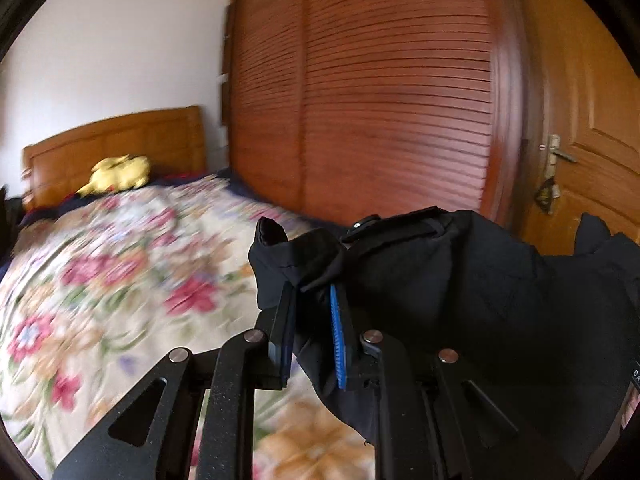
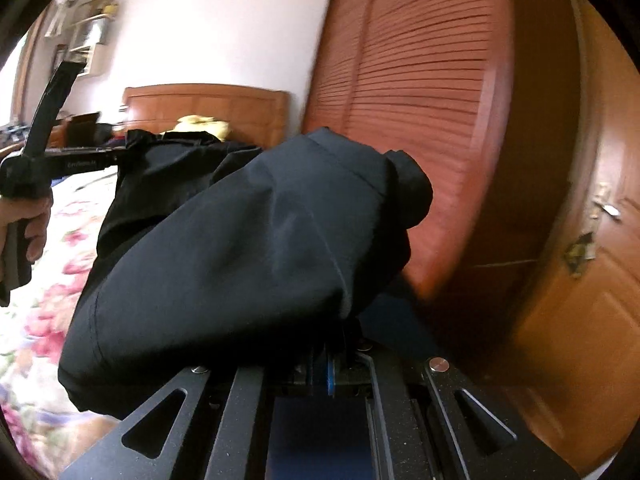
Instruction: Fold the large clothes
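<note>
both sets of fingers [image 1: 310, 320] clenched on the black garment [image 1: 460, 292], left gripper [image 1: 312, 344] and right gripper [image 2: 328, 364] holding it up over the bed [image 1: 120, 280]; lift/spread step, next lay it flat.

Right gripper [image 2: 334, 354] fingers clamp black garment [image 2: 248, 240].
</note>
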The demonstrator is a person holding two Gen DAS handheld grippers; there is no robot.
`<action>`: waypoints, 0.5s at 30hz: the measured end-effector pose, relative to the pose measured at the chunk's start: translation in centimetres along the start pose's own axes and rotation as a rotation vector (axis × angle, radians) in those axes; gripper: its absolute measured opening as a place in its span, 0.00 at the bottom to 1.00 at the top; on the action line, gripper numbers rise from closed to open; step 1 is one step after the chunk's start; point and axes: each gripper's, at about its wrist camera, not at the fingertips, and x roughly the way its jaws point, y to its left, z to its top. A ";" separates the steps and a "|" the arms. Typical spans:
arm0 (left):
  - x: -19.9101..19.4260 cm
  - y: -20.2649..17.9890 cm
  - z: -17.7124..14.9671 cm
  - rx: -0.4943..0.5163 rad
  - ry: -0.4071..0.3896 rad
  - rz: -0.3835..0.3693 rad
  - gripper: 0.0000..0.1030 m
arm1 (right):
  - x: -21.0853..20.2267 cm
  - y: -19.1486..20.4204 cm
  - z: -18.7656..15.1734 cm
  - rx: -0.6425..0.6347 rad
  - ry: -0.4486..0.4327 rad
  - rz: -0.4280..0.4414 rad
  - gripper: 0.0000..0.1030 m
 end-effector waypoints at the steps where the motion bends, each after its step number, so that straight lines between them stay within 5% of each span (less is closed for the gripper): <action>1: 1.0 -1.9 0.7 0.009 -0.003 -0.026 0.16 | -0.3 -1.0 -0.1 0.003 0.000 -0.023 0.04; 9: 8.4 -11.5 -0.7 0.061 0.087 -0.143 0.17 | -2.3 -8.9 -4.8 0.106 0.062 -0.154 0.04; 15: 14.6 -12.6 -5.5 0.085 0.214 -0.078 0.17 | 0.5 -9.5 -10.7 0.139 0.216 -0.182 0.04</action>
